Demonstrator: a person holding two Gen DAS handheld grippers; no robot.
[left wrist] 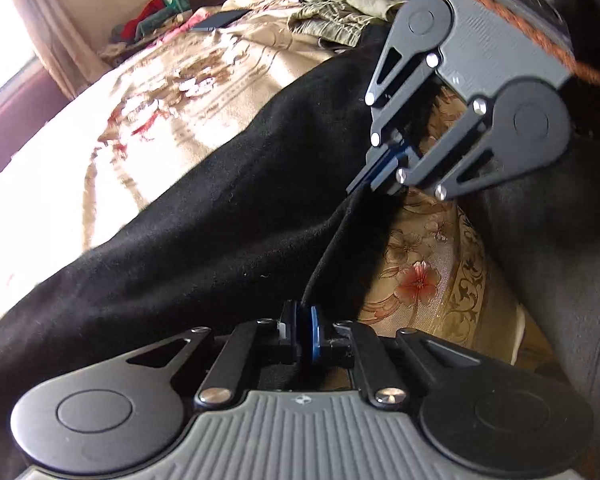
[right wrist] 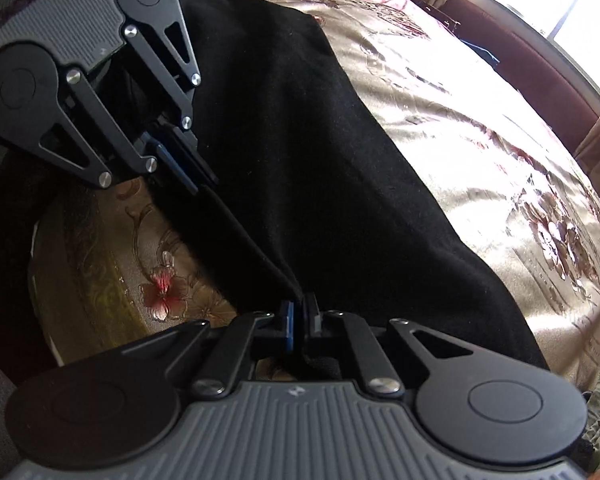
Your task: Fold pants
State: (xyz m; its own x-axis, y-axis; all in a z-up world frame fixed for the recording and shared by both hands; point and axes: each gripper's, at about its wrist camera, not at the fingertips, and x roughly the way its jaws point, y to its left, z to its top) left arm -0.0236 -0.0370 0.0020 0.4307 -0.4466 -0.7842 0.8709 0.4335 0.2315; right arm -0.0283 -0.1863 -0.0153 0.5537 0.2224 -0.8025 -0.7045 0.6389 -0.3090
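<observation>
Left claw [left wrist: 303, 322] and right claw [right wrist: 300, 318] both pinch my black pants [left wrist: 204, 232] along the near edge, side by side; beyond them the cloth lies spread over the floral bed [left wrist: 172, 92].

We cannot see where the black woollen pants [left wrist: 204, 216] end: both views crop them, and glare bleaches the floral bedspread [left wrist: 60, 184].

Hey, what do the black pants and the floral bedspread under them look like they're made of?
Black pants: matte, slightly fuzzy cloth with lint specks, probably a wool-like or brushed knit; both grippers, left and right, pinch its edge. Bedspread: shiny beige fabric with woven flowers, satin or brocade by its bright glare.
</observation>
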